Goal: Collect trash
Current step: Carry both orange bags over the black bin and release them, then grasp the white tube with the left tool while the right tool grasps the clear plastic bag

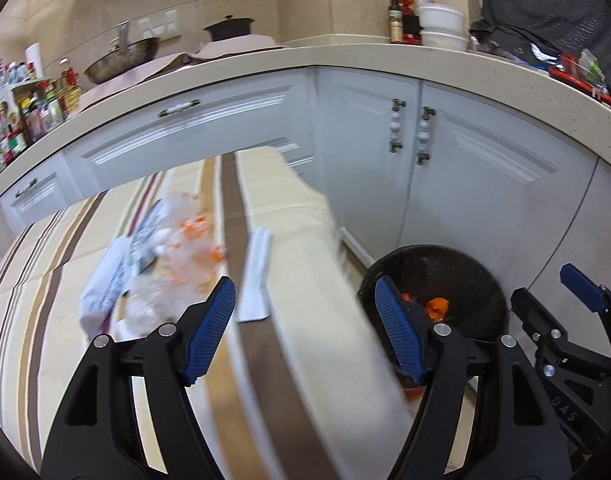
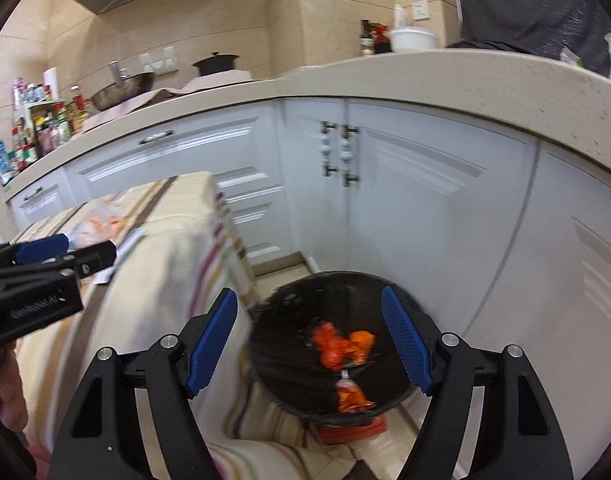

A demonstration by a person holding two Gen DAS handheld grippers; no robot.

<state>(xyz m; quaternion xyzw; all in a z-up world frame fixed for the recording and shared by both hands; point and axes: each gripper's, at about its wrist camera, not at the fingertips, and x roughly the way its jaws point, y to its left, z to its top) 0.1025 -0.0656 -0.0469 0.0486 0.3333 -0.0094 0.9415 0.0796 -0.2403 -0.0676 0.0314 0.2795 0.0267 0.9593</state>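
White kitchen cabinets and a beige worktop are curving behind a striped table (image 1: 45, 272), and the left wrist view is looking down its long edge. You are holding the left gripper (image 1: 305, 320) over that edge with its fingers (image 1: 209, 332) spread wide and nothing between them. Remaining trash is lying near the middle of the table: a blurred heap of clear wrappers with orange print (image 1: 185, 252), a crumpled white bag (image 1: 105, 288) beside it, and a white folded paper (image 1: 257, 276) closer to the edge. To do this step well, you should be bringing the open fingers down around one piece at a time, probably the paper first since it lies nearest, and closing only once a pad sits on each side.

Looking through the right wrist view, you are hovering the right gripper (image 2: 309, 340) above the black bin (image 2: 289, 396) on the floor, just off the table's edge. Its fingers (image 2: 405, 340) are standing equally wide and empty. Orange wrappers (image 2: 341, 346) are already lying inside the bin, so I judge a drop is complete there.
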